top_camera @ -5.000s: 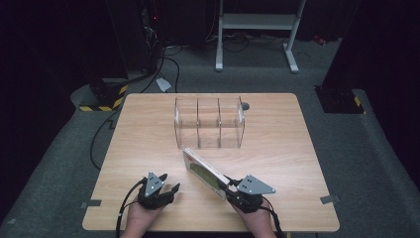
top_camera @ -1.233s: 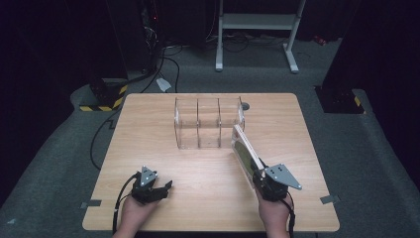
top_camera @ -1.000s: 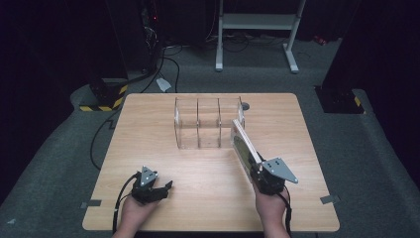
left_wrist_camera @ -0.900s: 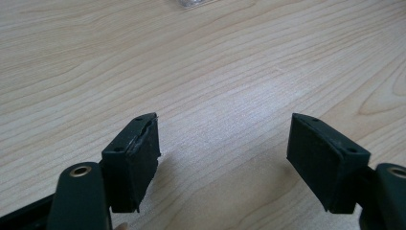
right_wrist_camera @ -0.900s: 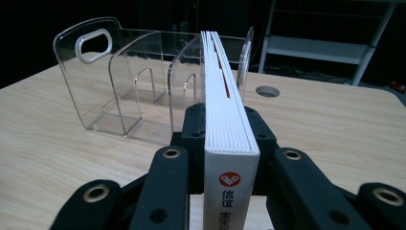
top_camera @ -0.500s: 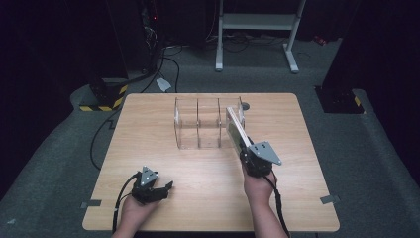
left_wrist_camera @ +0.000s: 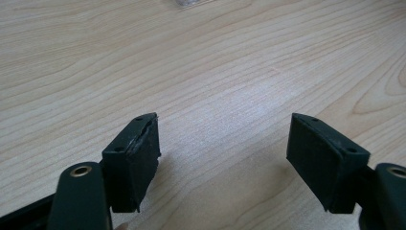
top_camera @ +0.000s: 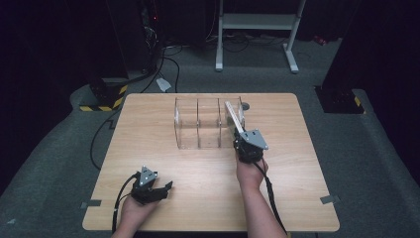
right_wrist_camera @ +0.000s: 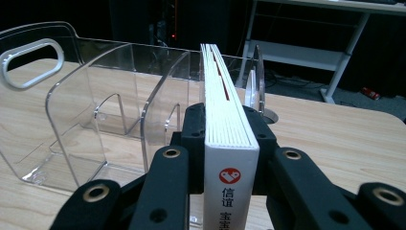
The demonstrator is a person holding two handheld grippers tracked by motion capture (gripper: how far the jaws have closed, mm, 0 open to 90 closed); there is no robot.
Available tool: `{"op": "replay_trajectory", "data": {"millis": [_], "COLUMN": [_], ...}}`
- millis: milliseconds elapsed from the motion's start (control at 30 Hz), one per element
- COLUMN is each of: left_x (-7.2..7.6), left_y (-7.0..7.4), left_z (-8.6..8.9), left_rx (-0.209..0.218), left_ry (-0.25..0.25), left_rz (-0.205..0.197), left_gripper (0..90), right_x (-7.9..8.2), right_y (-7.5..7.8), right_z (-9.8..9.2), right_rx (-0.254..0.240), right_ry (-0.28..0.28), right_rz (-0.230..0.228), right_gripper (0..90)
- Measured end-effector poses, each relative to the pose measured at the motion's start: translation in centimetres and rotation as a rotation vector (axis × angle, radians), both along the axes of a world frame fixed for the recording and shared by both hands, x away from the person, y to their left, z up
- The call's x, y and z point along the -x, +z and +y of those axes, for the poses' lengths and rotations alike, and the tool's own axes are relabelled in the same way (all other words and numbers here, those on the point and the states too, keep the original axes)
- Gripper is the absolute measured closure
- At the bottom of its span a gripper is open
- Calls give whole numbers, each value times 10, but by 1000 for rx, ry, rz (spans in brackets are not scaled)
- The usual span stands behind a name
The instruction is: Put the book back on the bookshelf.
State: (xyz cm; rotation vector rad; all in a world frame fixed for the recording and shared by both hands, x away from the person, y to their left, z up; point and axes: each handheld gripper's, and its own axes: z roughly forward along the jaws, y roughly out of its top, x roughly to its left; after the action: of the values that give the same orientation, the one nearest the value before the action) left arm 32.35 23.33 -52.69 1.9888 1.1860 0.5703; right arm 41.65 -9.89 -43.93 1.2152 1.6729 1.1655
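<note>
Book (right_wrist_camera: 225,143) on edge sits clamped between our right gripper (right_wrist_camera: 227,143)'s jaws, held upright so its thin profile lines up with the rightmost slot of the clear acrylic organizer (top_camera: 198,124). In the high view we carry it at that end compartment, above the table (top_camera: 163,208), its far end over the slot's opening. Our left gripper (left_wrist_camera: 222,153) rests near the table's front edge, jaws spread with nothing between them, kept out of the way because one hand is enough for sliding the book in.
</note>
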Motion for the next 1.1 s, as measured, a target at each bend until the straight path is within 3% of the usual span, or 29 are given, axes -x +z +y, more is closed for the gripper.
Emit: {"op": "replay_trajectory", "data": {"millis": [467,867,1100], "left_x": [0,0,0], "left_y": [0,0,0], "left_z": [2,2,2], "left_rx": [18,14,11], "left_ry": [5,10,16], "left_rz": [6,3,2], "left_gripper": [273,274,277], "right_x": [-14,-14,-7], "right_y": [-9,-14,-19], "right_z": [13,11,14], "right_rx": [7,10,-7], "right_ry": [-20,-50,-65], "right_rz": [-5,-20,4], "right_gripper": [754,752,744]}}
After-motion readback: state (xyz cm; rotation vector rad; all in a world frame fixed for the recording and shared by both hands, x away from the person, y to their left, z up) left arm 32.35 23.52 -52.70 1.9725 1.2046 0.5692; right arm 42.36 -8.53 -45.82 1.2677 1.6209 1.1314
